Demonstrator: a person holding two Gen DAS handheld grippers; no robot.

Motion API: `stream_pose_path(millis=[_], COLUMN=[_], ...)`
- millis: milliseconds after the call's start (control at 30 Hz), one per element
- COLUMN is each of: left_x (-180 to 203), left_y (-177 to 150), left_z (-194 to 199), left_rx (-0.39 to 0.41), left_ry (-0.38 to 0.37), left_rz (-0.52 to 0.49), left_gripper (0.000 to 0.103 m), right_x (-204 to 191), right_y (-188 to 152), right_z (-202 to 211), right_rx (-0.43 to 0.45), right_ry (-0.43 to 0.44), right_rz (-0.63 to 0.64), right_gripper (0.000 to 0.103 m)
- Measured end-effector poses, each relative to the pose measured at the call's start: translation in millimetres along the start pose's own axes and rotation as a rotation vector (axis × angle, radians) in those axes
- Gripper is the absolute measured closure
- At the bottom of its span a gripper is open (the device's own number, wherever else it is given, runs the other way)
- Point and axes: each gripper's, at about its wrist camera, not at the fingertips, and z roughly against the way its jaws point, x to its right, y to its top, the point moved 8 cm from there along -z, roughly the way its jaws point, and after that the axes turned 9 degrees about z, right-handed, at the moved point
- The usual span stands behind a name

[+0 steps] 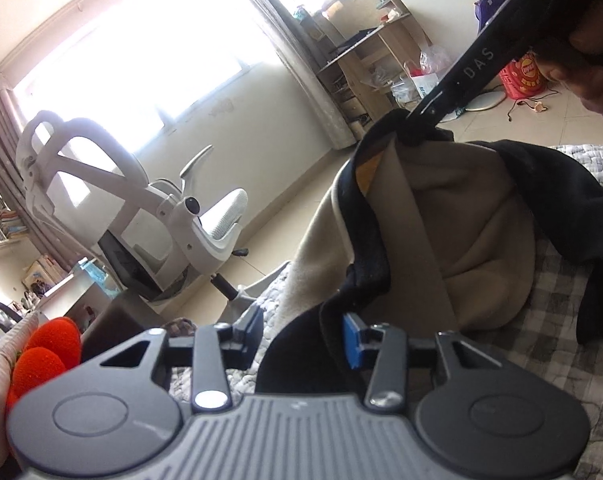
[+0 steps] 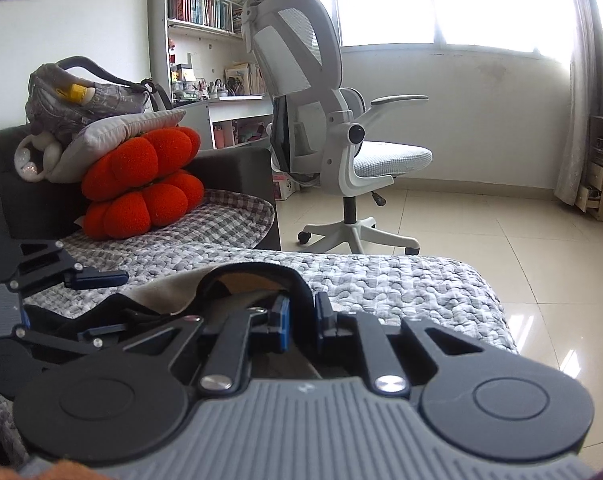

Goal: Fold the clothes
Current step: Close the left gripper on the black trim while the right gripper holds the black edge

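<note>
Right gripper (image 2: 300, 322) pinches the black-and-beige garment (image 1: 461, 216); left gripper (image 1: 303, 338) brackets its hem, not clamped

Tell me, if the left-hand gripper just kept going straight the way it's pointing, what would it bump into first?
Most likely the black garment: its dark hem already lies between the left gripper and its blue pads. Beyond that comes the beige lining. Depth is hard to judge through this lens.

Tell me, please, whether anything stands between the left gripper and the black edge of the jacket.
Nothing visible does. The black edge of the jacket already lies between the open fingers of the left gripper, with no other item in front of it. The right gripper is shut on the jacket's edge further along.
</note>
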Motion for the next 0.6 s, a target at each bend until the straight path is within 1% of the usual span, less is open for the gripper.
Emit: stream_pose_path(millis=[67,200,267,367,400,433,500,533,567,600], left_x=[6,21,28,39,42,46,49,49,47,45], left_y=[0,-1,-3,-6,-7,-8,-7,-6,-5,-4], left_z=[0,2,3,6,6,6,5,4,4,3], left_rx=[0.004,0.03,0.043,0.074,0.084,0.09,0.086,0.079,0.074,0.07], left_ry=[-0.009,-0.008,0.002,0.036,0.047,0.047,0.039,0.043,0.048,0.053], left_rz=[-0.021,-0.108,-0.156,-0.247,-0.278,-0.298,-0.303,-0.304,-0.299,-0.293], left_gripper=[0.065,0.064,0.064,0.063,0.061,0.058,0.058,0.059,0.063,0.075], right_x=[1,3,2,1,1,0,-1,-1,-1,0], right_y=[0,3,3,4,5,5,6,6,5,4], right_z=[0,1,2,2,2,2,3,3,4,5], right_rx=[-0.004,0.004,0.008,0.011,0.013,0.015,0.019,0.02,0.02,0.018], right_ry=[0.001,0.001,-0.002,0.0,0.004,0.008,0.016,0.018,0.019,0.021], right_rz=[-0.008,-0.03,-0.035,-0.037,-0.037,-0.037,-0.038,-0.036,-0.035,-0.031], right_gripper=[0.09,0.09,0.09,0.09,0.09,0.09,0.09,0.09,0.09,0.09])
